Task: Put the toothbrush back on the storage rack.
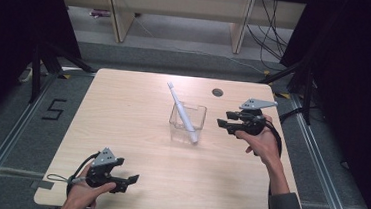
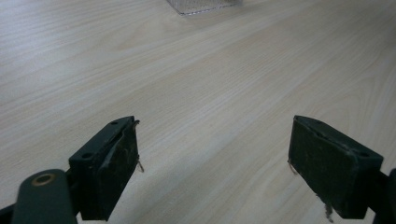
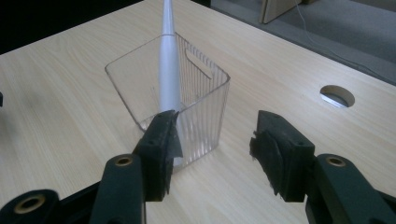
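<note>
- My right gripper [image 1: 224, 123] hovers just right of the clear container [image 1: 187, 122] holding a white toothbrush [image 1: 183, 113], fingers apart, empty.
- My left gripper [image 1: 128, 182] sits over the desk [image 1: 121, 129], fingers wide.

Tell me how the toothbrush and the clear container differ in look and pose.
The toothbrush is opaque, white and slender; the clear container is see-through, ribbed and boxy. The toothbrush leans at a slant, its head sticking out above the rim; the container stands upright on the table. The toothbrush rests inside the container; the container sits directly on the wood. Neither is gripped: the right gripper is beside the container with jaws apart.
</note>
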Demonstrator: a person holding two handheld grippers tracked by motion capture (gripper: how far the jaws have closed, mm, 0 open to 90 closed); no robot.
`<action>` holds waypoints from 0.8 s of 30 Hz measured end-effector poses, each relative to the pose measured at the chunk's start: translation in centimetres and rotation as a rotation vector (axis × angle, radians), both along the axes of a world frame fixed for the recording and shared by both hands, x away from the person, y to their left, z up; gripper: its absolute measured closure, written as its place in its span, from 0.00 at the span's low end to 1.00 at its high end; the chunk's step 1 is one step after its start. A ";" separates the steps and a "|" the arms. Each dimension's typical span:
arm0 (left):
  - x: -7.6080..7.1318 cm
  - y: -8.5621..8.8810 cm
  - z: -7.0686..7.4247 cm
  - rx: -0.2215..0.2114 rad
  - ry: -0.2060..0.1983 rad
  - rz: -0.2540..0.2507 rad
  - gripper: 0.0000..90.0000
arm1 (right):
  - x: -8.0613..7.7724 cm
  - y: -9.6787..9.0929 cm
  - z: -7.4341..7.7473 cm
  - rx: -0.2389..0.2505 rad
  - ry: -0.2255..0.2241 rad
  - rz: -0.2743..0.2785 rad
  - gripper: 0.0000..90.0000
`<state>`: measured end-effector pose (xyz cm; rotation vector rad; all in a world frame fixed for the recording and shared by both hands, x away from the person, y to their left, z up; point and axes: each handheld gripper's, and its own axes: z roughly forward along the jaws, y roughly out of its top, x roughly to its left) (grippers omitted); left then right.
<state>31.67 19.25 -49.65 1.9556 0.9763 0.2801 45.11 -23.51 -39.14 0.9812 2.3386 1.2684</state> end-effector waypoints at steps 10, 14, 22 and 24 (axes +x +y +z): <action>0.0 0.0 0.1 -0.003 -0.005 -0.002 0.17 | -1.2 -1.3 -0.5 -0.016 -0.013 -0.026 0.47; -0.1 0.1 0.1 -0.006 -0.006 0.002 0.17 | -1.7 -1.7 -0.8 -0.019 -0.020 -0.031 0.45; -0.2 0.1 0.1 -0.010 -0.010 0.004 0.17 | -2.9 -2.5 -1.4 -0.049 -0.018 -0.046 0.40; -0.3 0.2 0.1 -0.010 -0.015 0.007 0.17 | -3.3 -2.6 -1.7 -0.044 0.002 -0.056 0.40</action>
